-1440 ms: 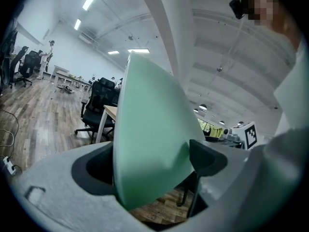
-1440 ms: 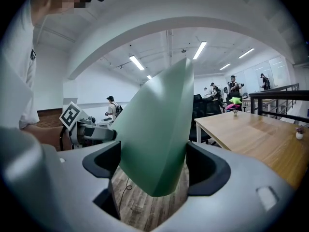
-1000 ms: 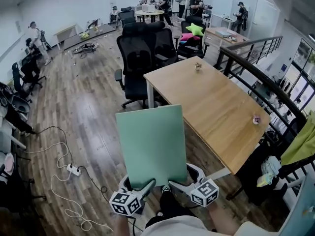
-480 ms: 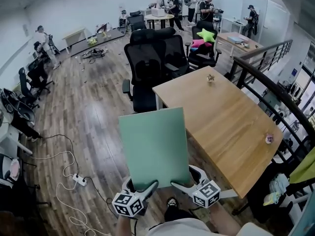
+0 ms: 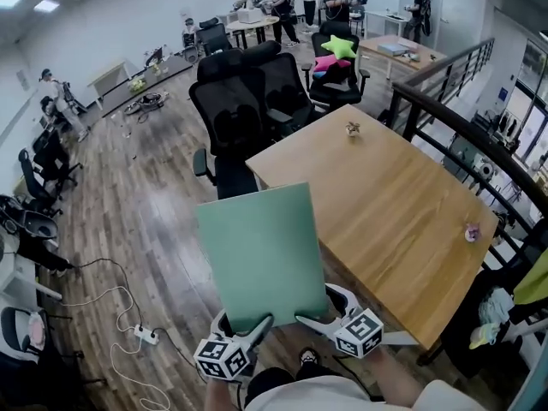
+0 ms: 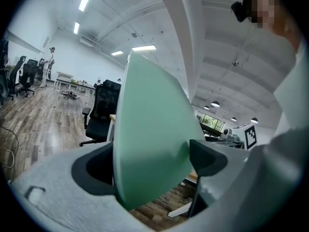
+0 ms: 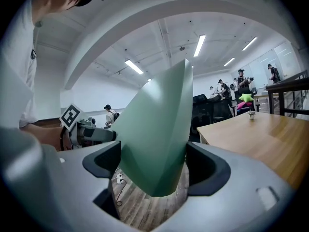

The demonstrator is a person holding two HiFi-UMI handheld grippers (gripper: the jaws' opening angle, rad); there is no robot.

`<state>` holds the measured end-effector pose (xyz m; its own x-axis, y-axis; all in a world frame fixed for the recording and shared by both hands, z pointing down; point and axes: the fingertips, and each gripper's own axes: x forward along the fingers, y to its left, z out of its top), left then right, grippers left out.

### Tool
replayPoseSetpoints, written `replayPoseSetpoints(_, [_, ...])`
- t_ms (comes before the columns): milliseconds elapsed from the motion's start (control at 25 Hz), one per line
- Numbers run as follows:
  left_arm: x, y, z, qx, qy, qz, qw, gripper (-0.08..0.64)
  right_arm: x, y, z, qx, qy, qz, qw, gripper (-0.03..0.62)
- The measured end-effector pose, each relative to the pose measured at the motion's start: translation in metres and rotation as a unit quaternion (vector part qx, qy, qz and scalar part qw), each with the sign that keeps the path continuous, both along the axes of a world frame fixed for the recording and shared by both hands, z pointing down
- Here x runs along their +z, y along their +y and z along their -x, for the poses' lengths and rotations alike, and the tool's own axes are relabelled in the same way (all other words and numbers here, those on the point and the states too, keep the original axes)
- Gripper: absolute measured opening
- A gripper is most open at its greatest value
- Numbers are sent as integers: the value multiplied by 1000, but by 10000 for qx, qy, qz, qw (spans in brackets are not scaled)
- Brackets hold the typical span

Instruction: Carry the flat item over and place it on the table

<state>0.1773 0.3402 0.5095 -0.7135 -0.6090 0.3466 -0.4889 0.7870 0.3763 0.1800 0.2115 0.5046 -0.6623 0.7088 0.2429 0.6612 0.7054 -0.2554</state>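
board, flat and pale green, sat at the lower centre of the frame, pinched along its near edge by both tools. the left hand-held gripper and the right hand-held gripper were each clamped on it, side by side, likely so the sheet would not twist. it tilted up and away above the floor, near the wooden counter at right and apparently not touching it. the placing had not begun.

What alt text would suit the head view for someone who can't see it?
Seen from above, the left gripper and right gripper clamp the near edge of a green board, held beside a wooden table. Black chairs stand beyond it.
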Motion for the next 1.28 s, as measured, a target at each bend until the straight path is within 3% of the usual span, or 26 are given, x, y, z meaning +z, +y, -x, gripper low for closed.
replayPoseSetpoints(280, [5, -23, 49, 405, 74, -126, 9991, 488, 4, -23, 37, 433, 169, 124, 9988, 436])
replayPoseSetpoints(800, [16, -31, 172, 1379, 222, -226, 9899, 488, 10, -26, 138, 1357, 292, -132, 9902, 434])
replayPoseSetpoints(1080, [23, -30, 224, 2083, 337, -305, 9770, 489, 15, -18, 173, 2074, 389, -97, 9774, 434])
replayPoseSetpoints(1280, [36, -46, 245, 2714, 461, -349, 9607, 489, 25, -27, 181, 2679, 411, -133, 9625, 434])
